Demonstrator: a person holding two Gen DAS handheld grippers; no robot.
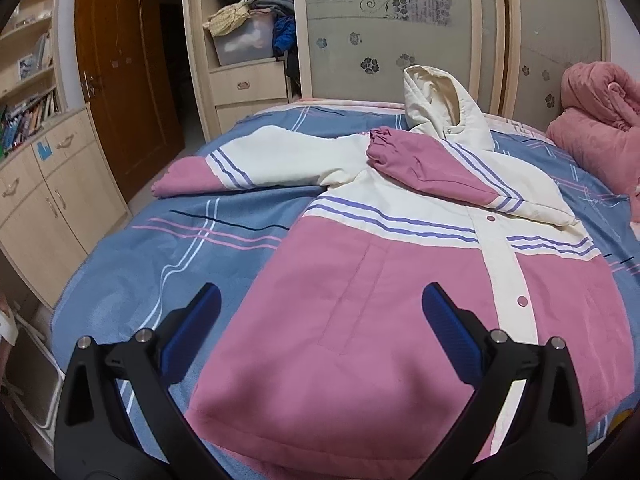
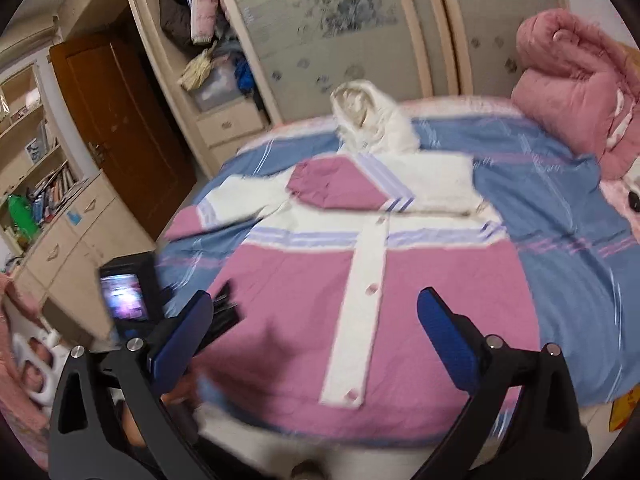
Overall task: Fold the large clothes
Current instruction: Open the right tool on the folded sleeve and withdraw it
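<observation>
A pink and cream hooded jacket (image 1: 400,300) lies face up on the bed, hood (image 1: 444,108) at the far end. One sleeve (image 1: 424,172) is folded across the chest; the other sleeve (image 1: 248,164) stretches out to the left. My left gripper (image 1: 320,312) is open and empty above the jacket's near left hem. My right gripper (image 2: 316,316) is open and empty above the jacket (image 2: 360,280) near its hem. The right wrist view is blurred. The left gripper's body with a small screen (image 2: 124,292) shows at the left there.
The bed has a blue plaid sheet (image 1: 168,256). A pink quilt (image 1: 596,128) is bundled at its far right. Wardrobe (image 1: 400,20), wooden door (image 1: 124,80) and low cabinets (image 1: 48,200) stand beyond the bed's left and far edges.
</observation>
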